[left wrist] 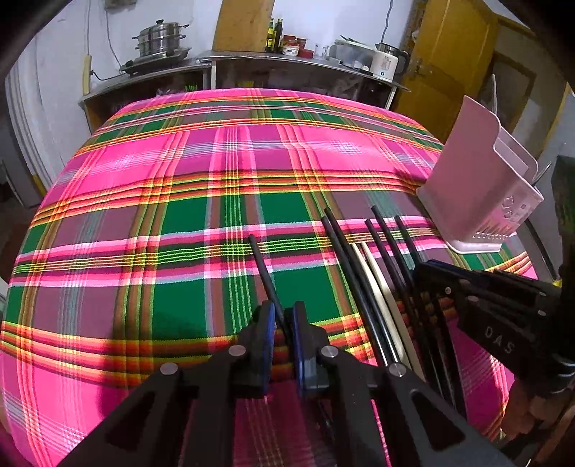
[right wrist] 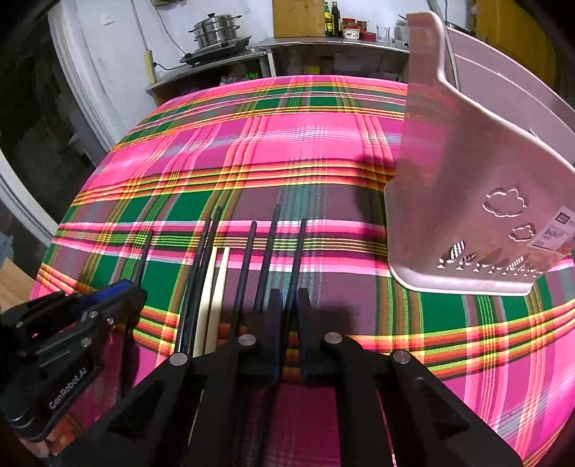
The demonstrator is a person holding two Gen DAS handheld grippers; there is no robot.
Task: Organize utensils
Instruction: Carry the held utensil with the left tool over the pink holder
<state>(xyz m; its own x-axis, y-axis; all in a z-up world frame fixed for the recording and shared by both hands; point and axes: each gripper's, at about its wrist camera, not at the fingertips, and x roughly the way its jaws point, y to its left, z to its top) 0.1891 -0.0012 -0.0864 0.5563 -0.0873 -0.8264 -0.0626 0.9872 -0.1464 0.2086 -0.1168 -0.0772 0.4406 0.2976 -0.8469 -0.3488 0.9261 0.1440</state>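
Observation:
Several chopsticks lie side by side on the plaid tablecloth. My left gripper is shut on one black chopstick, whose tip points away over the cloth. To its right rest two cream chopsticks among the black ones. My right gripper is shut on the rightmost black chopstick, beside two more black chopsticks. The left gripper shows at the left of the right wrist view. A pink utensil basket stands upright to the right of the row, also seen as the basket.
A metal counter runs behind the table with a steamer pot, bottles and a white kettle. A yellow door is at the back right. The table edge drops off on the left.

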